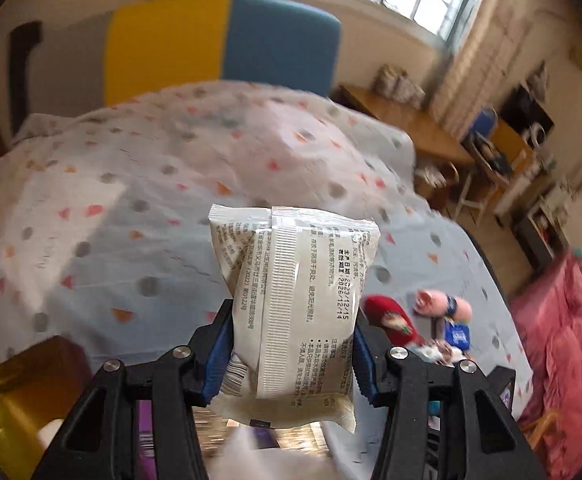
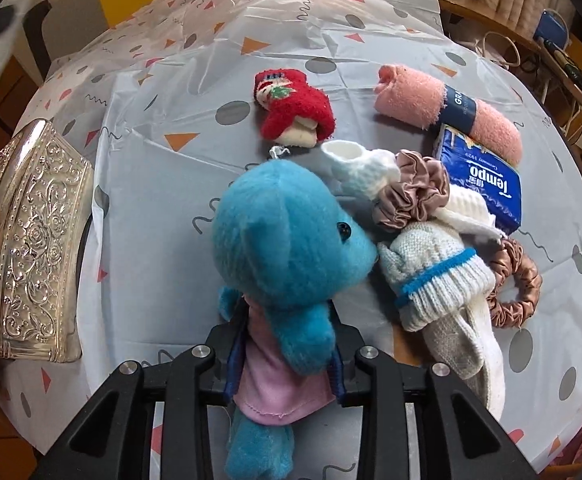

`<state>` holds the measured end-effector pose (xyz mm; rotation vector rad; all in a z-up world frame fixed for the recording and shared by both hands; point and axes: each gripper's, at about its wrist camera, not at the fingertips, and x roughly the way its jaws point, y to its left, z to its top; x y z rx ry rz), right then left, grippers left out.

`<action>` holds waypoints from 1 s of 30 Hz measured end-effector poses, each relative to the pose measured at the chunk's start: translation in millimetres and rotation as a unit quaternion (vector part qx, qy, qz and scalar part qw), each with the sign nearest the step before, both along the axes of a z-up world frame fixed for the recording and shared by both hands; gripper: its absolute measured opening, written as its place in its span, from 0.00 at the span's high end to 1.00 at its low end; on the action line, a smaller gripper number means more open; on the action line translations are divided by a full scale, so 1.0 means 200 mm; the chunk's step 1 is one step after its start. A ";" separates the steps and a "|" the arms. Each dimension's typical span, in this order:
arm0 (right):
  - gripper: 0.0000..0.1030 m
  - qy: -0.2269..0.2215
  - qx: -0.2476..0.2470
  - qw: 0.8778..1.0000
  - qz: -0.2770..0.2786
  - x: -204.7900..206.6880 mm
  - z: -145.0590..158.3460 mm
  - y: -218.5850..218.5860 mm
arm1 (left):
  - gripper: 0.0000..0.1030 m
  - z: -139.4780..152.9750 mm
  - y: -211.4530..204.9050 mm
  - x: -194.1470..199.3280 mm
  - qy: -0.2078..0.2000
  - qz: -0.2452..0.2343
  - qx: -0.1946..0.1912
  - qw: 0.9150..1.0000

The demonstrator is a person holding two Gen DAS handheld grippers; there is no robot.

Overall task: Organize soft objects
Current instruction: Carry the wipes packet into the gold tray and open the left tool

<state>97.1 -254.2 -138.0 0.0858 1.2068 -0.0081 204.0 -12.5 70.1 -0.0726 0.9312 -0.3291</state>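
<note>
Left gripper: clamped on a white printed packet, blue pads pressing its two long edges. Packet upright in the left wrist view, long axis running away from the camera along the fingers, back seam and date print facing the lens; held in the air above the table, with a gold box below at lower left.

Right gripper: closed on a blue plush toy at its pink-clad body; head points away from the camera, face turned right, long axis in line with the fingers.

On the patterned table cover, right of the toy: white knitted sock with blue stripes, beige satin scrunchie, brown scrunchie, blue tempo tissue pack. Farther back: red sock and rolled pink towel, long axis slanting from upper left to lower right. Embossed silver box at left.
</note>
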 end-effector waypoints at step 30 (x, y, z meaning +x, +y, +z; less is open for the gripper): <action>0.71 -0.047 -0.098 0.994 0.031 0.01 0.00 0.14 | 0.47 -0.75 1.28 -0.36 0.099 0.263 -0.110 0.953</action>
